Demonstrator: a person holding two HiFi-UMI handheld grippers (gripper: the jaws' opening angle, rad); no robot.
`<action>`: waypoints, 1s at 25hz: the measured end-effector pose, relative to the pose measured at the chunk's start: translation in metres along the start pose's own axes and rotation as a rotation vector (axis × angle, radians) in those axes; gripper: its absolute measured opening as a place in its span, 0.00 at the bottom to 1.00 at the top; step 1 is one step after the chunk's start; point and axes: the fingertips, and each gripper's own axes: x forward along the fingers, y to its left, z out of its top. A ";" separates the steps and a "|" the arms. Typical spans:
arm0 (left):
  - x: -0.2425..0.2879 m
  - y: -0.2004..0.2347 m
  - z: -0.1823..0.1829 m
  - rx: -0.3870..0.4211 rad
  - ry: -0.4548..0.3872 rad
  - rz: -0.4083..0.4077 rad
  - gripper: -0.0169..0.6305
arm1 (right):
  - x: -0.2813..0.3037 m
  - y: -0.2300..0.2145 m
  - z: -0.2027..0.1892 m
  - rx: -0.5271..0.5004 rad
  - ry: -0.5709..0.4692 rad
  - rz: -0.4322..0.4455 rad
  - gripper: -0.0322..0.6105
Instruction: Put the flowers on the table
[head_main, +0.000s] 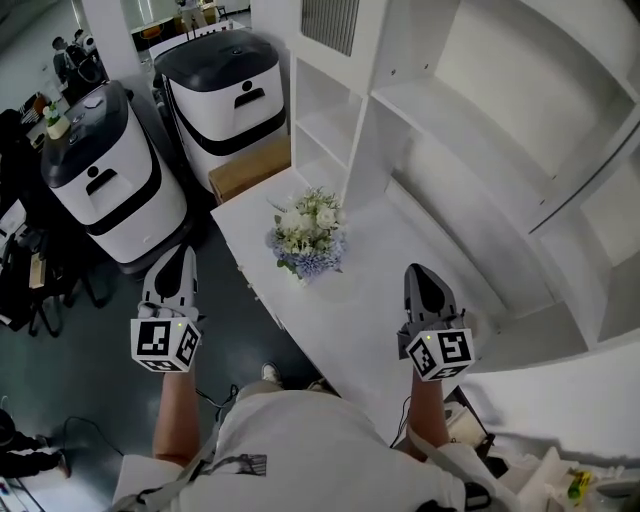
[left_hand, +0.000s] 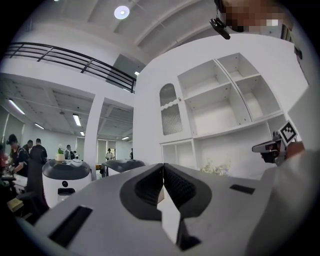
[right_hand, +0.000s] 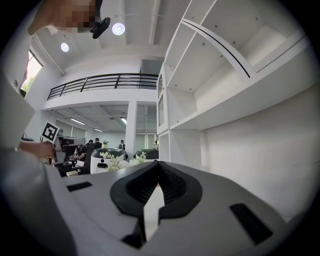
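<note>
A bouquet of white and pale blue flowers (head_main: 308, 238) stands on the white table (head_main: 372, 300), near its far left edge. My left gripper (head_main: 179, 254) hangs off the table's left side, over the dark floor, shut with nothing between its jaws. My right gripper (head_main: 417, 271) is above the table, right of the flowers and closer to me, also shut and empty. The left gripper view shows the flowers (left_hand: 218, 168) small, right of the closed jaws (left_hand: 162, 172). From the right gripper the flowers (right_hand: 118, 161) sit left of its closed jaws (right_hand: 159, 169).
A white shelf unit (head_main: 480, 130) rises behind and to the right of the table. Two white-and-black machines (head_main: 110, 175) (head_main: 225, 95) and a cardboard box (head_main: 250, 168) stand on the floor to the left. People sit at desks at the far left (head_main: 20, 130).
</note>
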 end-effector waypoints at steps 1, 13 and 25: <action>-0.002 0.001 0.005 0.000 -0.008 0.002 0.05 | -0.002 -0.002 0.001 0.001 -0.002 -0.007 0.07; -0.021 0.018 0.023 0.008 -0.066 0.061 0.05 | -0.015 -0.011 0.002 0.029 -0.004 -0.071 0.07; -0.021 0.026 0.005 -0.004 -0.038 0.071 0.05 | -0.008 -0.007 0.010 0.010 -0.015 -0.085 0.07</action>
